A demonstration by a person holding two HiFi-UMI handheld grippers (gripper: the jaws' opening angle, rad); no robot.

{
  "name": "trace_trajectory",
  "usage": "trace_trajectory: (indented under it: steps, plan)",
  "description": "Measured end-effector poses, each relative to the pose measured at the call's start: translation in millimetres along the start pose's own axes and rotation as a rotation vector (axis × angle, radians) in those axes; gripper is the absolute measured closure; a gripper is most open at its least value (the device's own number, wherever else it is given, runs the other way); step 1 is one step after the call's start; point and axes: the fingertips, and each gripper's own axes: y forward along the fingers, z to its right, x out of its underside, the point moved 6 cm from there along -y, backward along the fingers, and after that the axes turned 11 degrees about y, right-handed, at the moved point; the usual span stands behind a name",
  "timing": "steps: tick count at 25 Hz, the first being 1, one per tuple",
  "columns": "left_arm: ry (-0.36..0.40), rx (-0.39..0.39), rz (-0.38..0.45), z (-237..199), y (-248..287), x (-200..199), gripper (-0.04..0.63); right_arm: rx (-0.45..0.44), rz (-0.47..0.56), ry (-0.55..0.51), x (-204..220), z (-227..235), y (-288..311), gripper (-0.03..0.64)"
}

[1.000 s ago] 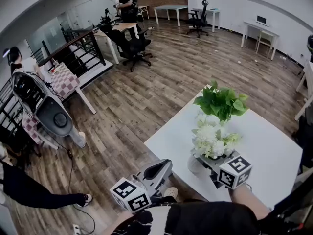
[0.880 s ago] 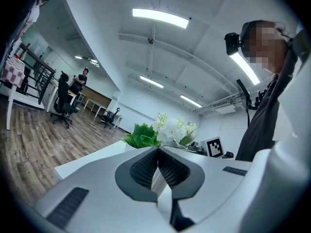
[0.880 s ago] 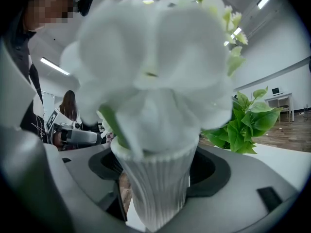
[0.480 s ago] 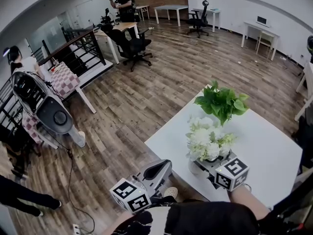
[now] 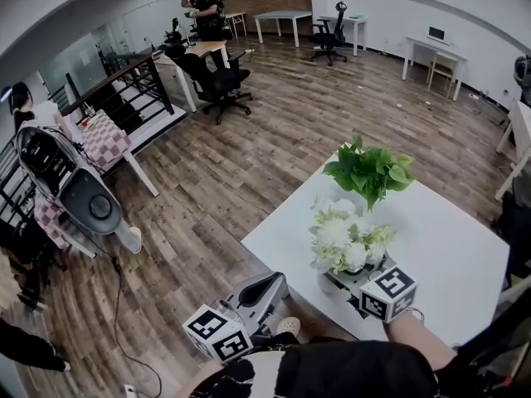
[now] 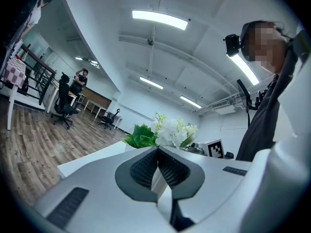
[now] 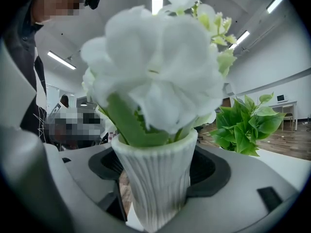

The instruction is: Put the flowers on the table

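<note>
**Head view:** flowers (image 5: 342, 240) in a white vase (image 5: 329, 282), over the table (image 5: 452, 255) close to its 7 o'clock edge. Green plant (image 5: 369, 171) at 12 o'clock of them. Risk, as judged: let go here or tilted, the top-heavy vase could topple off that edge.

**Left gripper view:** left gripper (image 6: 157, 166), jaws pressed together, nothing between.

**Right gripper view:** right gripper (image 7: 158, 176), jaws clamped on the ribbed vase, blooms at 12 o'clock.
</note>
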Motion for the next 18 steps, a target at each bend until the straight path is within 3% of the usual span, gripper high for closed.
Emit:
trace_trajectory:
  steps: [9,18]
  plan:
    - [-0.019,-0.012,0.011,8,-12,0,0.584,0.007,0.029,-0.005,-2,-2,-3,0.247]
    - [-0.004,-0.038,0.015,16,-29,-2,0.584,0.063,-0.061,-0.005,8,-1,-3,0.248]
